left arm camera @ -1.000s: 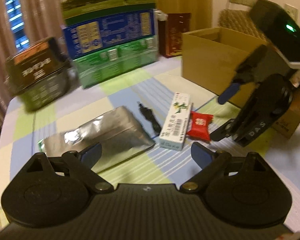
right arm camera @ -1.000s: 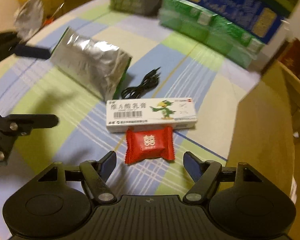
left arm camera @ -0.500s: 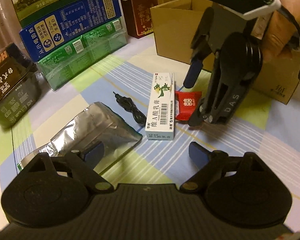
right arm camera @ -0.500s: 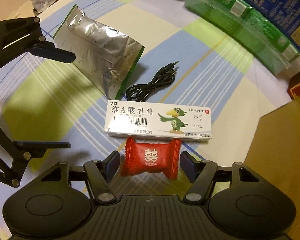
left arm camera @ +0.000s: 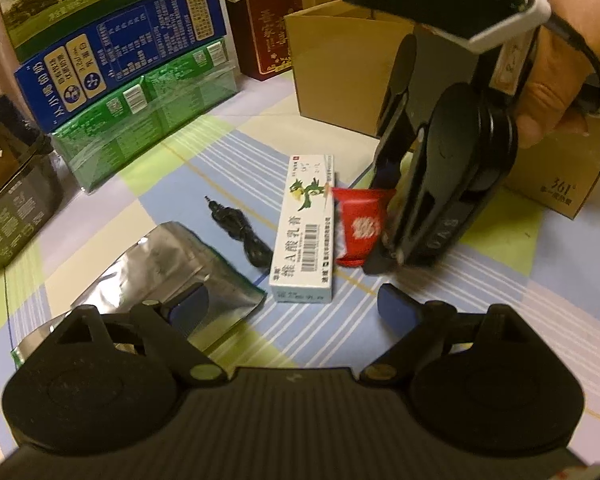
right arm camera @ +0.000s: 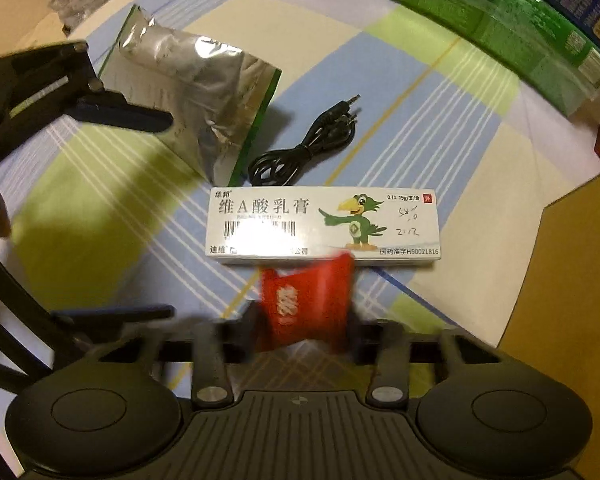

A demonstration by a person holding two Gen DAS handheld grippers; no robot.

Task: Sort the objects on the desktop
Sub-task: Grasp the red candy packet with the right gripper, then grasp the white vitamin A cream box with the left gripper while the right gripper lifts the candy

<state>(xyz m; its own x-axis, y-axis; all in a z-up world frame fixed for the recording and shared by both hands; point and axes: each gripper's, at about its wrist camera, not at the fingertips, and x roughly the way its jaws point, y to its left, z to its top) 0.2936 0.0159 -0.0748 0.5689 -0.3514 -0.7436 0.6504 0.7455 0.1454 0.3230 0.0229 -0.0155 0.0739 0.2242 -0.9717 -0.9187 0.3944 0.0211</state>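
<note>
Right gripper (right arm camera: 302, 320) just clenched on small red foil-wrapped candy (right arm camera: 306, 304), pinched between both fingers, near side of white rectangular ointment carton (right arm camera: 324, 226). Left gripper (left arm camera: 292, 304) spread wide, empty, above crinkled silver foil pouch (left arm camera: 168, 264).

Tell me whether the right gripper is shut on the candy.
Shut on it: the right gripper has just been closing, and the red candy sits pinched between its fingers.

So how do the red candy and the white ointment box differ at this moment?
The red candy sits pinched between the right gripper pads, whose jaws have just been closing; the white ointment box lies free on the cloth. The candy is a small crinkled wrapper, the box long and rigid. The candy looks blurred, the box sharp.
</note>
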